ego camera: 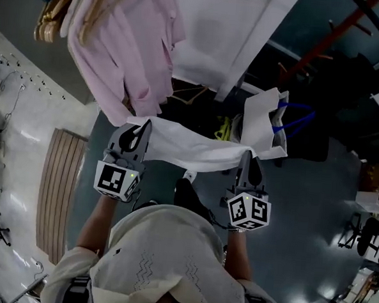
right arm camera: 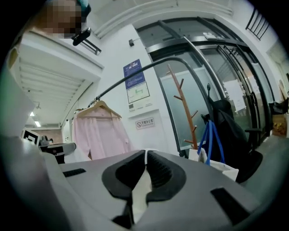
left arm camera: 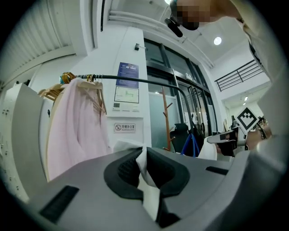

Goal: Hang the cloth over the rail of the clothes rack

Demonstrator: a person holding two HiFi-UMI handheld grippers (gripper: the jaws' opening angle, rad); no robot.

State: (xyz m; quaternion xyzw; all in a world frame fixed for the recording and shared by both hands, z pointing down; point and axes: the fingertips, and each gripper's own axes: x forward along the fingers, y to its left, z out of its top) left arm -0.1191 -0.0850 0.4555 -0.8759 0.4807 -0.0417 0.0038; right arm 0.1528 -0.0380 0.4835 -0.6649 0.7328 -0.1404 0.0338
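Note:
A white cloth (ego camera: 190,146) is stretched between my two grippers in the head view. My left gripper (ego camera: 141,129) is shut on the cloth's left end, and white fabric (left arm camera: 145,180) is pinched between its jaws. My right gripper (ego camera: 247,156) is shut on the right end, with cloth (right arm camera: 141,189) caught between its pads. The dark rail of the clothes rack (left arm camera: 135,81) runs across above and ahead, and shows as a curved bar (right arm camera: 135,74) in the right gripper view. A pink shirt (ego camera: 125,54) hangs from it on a wooden hanger (right arm camera: 98,108).
Several wooden hangers (ego camera: 50,17) cluster at the rail's left end. A white tote bag with blue handles (ego camera: 271,124) stands on the dark floor to the right. An orange-brown coat stand (right arm camera: 185,108) and a black chair (right arm camera: 226,122) stand near glass doors. A white wall panel (ego camera: 216,34) is behind the rack.

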